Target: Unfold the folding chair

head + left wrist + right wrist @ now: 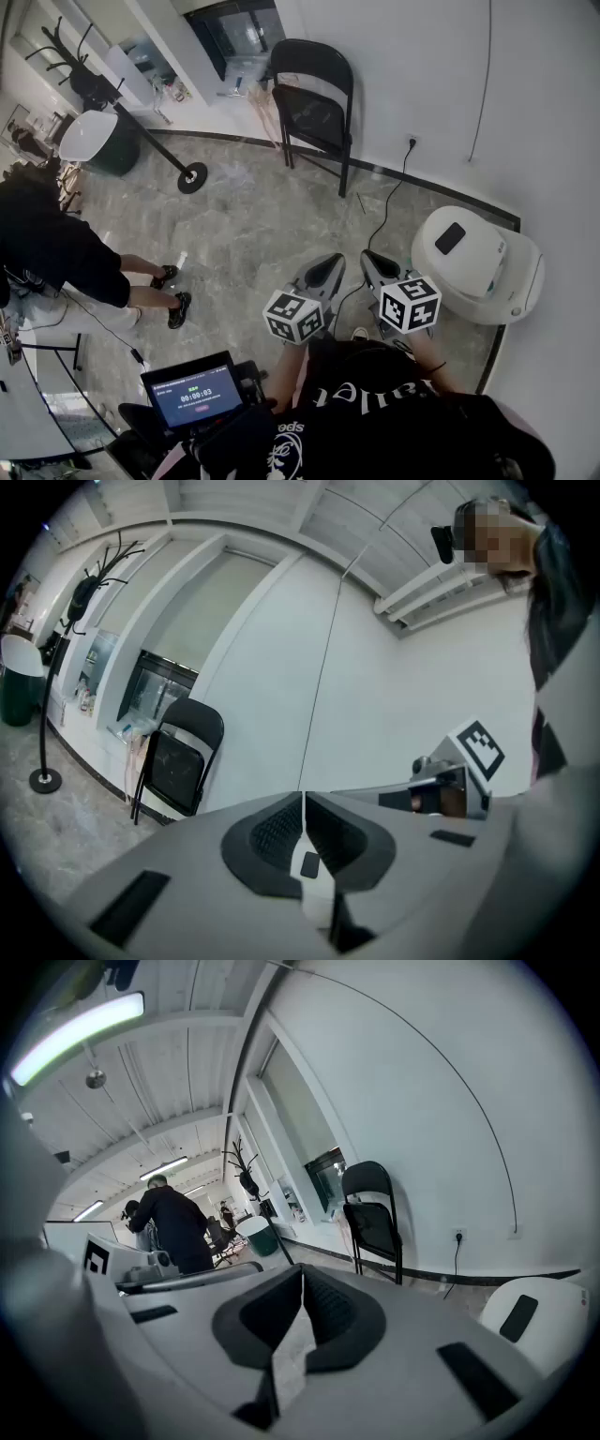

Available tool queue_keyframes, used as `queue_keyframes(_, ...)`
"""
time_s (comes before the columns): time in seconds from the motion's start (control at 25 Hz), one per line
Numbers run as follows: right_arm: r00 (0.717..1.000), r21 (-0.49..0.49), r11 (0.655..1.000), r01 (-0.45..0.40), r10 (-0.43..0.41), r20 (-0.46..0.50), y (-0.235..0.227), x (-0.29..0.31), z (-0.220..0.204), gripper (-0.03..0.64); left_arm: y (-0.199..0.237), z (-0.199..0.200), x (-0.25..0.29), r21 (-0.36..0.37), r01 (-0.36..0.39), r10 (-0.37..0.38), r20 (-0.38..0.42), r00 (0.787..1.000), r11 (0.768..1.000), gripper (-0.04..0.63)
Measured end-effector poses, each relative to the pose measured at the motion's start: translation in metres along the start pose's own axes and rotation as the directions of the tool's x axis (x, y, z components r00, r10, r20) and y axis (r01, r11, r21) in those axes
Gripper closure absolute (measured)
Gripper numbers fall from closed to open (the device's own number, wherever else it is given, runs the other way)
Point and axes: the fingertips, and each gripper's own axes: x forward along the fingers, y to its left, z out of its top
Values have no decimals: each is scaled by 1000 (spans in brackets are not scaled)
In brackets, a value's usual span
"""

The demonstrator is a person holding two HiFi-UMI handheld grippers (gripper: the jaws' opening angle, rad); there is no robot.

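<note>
Right now both your tools are pressed together with nothing between them: the left tool and the right tool sit side by side in the lower middle of the head view, above the marble floor. The folding chair (black, seat tilted steeply) stands against the white wall at upper middle, well apart from both.

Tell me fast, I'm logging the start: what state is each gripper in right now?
Grey left gripper: closed, jaws together, holding nothing.
Grey right gripper: closed, jaws together, holding nothing.
</note>
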Motion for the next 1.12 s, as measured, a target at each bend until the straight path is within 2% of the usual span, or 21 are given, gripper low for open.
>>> queue_keyframes(0.28, 1000, 9, 1000, -7, 7, -4, -15, -3, 3, 597, -4, 2, 15, 11, -7, 7, -11, 1000, 1000, 583)
queue_keyframes(0.56, 1000, 34, 999, 18, -18, -5, -43, 16, 10, 597, 18, 5, 37, 10, -10, 10, -28, 1000, 1000, 583)
queue_keyframes(0.84, 998, 42, 997, 58, -58, -6, -61, 56, 34, 597, 68, 30, 63, 10, -5, 5, -21, 1000, 1000, 583)
queue_keyframes(1.12, 997, 43, 996, 81, -80, -22, -72, 127, 68, 597, 134, 62, 94, 18, 23, -23, -37, 999, 1000, 583)
